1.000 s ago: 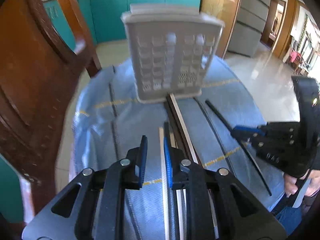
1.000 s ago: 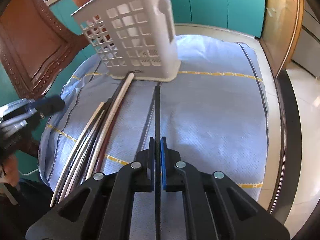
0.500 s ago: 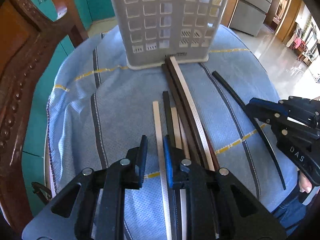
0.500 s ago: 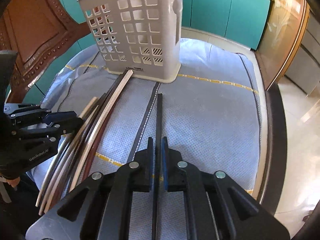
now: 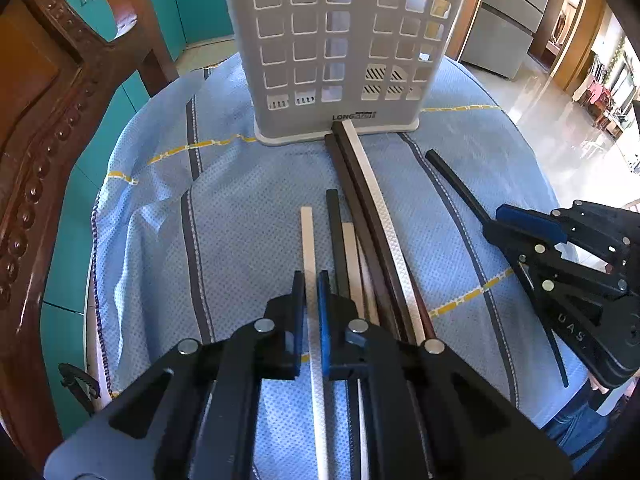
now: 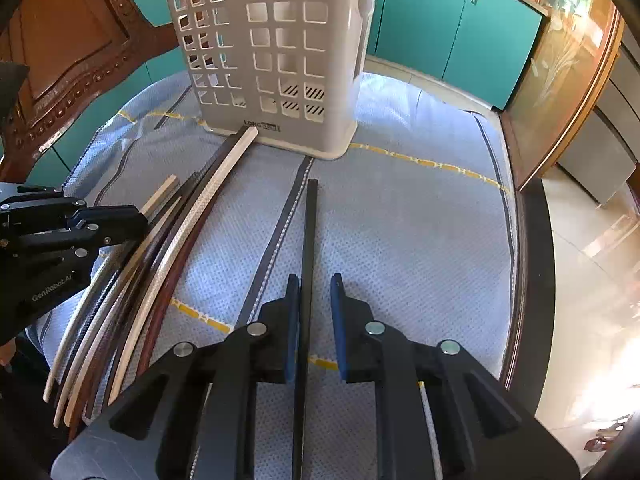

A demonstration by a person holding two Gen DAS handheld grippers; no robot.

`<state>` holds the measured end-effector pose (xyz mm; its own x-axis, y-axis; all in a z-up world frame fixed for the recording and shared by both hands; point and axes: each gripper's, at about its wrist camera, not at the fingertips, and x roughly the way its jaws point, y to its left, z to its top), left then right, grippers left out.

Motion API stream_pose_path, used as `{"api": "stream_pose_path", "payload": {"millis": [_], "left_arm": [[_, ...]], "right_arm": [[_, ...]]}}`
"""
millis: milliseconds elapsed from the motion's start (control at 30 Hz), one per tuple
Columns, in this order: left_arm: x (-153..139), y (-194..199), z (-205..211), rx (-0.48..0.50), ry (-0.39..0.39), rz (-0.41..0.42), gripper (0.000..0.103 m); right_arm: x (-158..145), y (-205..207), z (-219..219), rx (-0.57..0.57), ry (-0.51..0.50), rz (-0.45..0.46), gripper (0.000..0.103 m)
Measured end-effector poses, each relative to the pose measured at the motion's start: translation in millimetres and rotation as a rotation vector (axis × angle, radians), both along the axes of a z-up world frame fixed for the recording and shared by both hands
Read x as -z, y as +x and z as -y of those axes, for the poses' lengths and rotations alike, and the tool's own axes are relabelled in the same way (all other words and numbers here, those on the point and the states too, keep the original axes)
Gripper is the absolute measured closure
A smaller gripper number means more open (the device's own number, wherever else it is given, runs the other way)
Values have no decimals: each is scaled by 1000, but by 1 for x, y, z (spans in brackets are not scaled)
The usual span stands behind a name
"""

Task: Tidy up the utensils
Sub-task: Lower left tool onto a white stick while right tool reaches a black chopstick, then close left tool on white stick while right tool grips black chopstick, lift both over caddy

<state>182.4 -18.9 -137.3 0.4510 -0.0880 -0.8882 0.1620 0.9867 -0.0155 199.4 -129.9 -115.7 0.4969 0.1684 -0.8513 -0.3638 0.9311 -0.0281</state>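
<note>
**Two sticks framed, neither lifted**

Blue cloth over round table. White lattice caddy upright at far side, base on cloth, no utensils visible inside. Bundle of chopsticks lying flat, long axes running from near edge toward caddy; two longest butting against caddy base.

Left gripper: pads nearly together around white chopstick, slim gaps either side, firm clamp not confirmed. Stick lying along finger line, far tip toward caddy, left of bundle, just beside black neighbour.

Right gripper: parted, black chopstick against left pad, clear gap to right pad. Stick apart from bundle, alone on cloth, pointing at caddy corner.

Risks, judged: off-centre black stick likely to pivot or roll on closing; grip near one end leaves long lever, tip prone to droop and catch caddy rim or lattice; left pads could drag neighbouring stick; cloth could snag.
</note>
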Motion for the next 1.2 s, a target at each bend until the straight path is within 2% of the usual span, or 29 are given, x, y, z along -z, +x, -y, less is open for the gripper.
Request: {"api": "stream_pose_path", "payload": {"millis": [33,100,200,300,400,600,733,900,1033,1100,1200], "left_arm": [[0,-1,1,1,0,2,96],[-1,-3,1,0,-2,6,96],[-8,-8,-2,-5,-7,28,96],[-26,-13,-5,-10,-24,76,96],[-53,-25,-7,-9,-37,163,96],[-122,-64,-18,-24,-105,377,96],[-174,-85,-25,-49,-145,519,96],[-232,-87,-35,-75,-169,660,96],[-275,-72,-38,-122,-192,753,96],[-291,-63,-42,-169,-199,814,96],[-299,-51,-44,-229,-211,883,96]], "right_arm": [[0,0,0,-2,3,-1,87],[0,-1,-2,-13,16,-4,96],[-2,-4,-3,-18,12,13,97],[-17,-11,-1,-23,27,64,97],[-46,-25,4,-32,80,145,97],[-124,-72,34,-59,258,380,97],[-163,-88,53,-27,355,468,97],[-210,-81,59,2,409,573,97],[-243,-56,54,33,469,662,97],[-252,-46,50,43,494,713,97],[-258,-26,43,63,498,772,97]]}}
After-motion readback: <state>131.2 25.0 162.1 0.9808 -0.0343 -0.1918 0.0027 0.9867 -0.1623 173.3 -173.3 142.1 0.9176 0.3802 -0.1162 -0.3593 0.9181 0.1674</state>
